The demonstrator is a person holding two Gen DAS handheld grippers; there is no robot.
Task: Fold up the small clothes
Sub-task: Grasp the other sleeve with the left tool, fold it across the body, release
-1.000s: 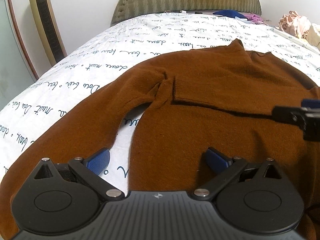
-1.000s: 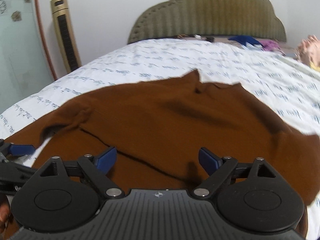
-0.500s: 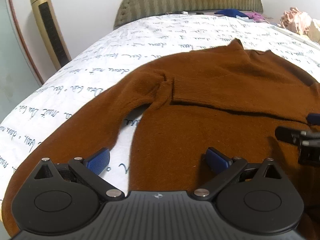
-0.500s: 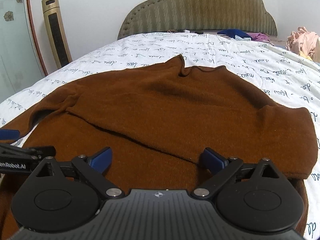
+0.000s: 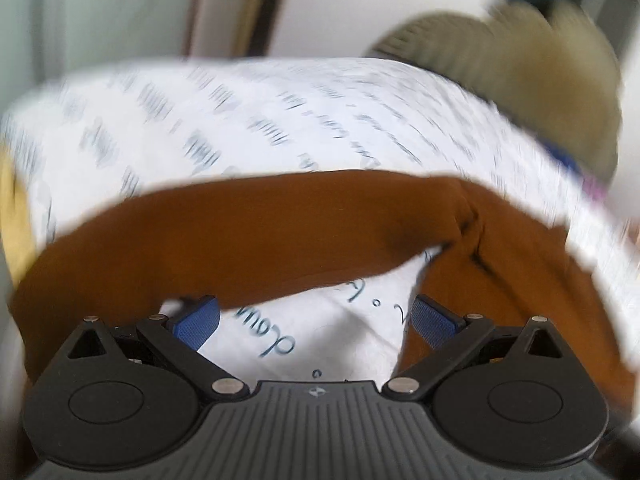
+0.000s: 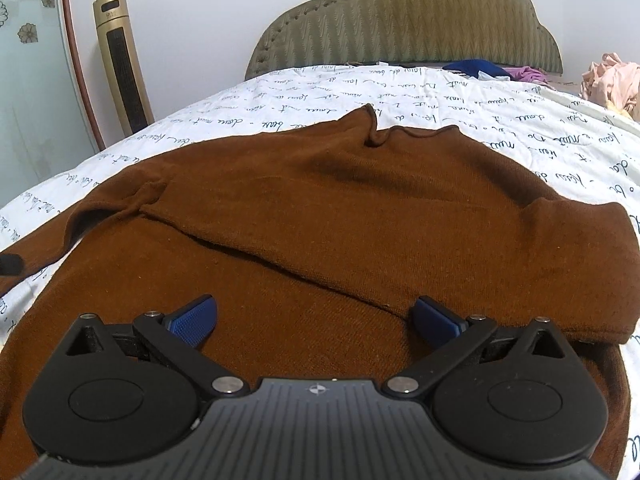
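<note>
Nearest the right wrist camera, the right gripper (image 6: 316,320) hangs over the lower body of the brown sweater (image 6: 320,216), its jaws spread wide after just opening further, with nothing pinched between the blue pads (image 6: 194,318). The left gripper (image 5: 316,322) is likewise released, jaws apart over a patch of bare bedsheet (image 5: 340,332) between the sweater's body and its outstretched sleeve (image 5: 224,240) (that view is badly blurred). The sweater lies flat on the bed, one sleeve folded across its chest. Beyond it the script-printed sheet runs to the padded headboard (image 6: 404,16), with loose clothes (image 6: 612,80) heaped at the far right and a gold tower fan (image 6: 122,60) by the wall.
</note>
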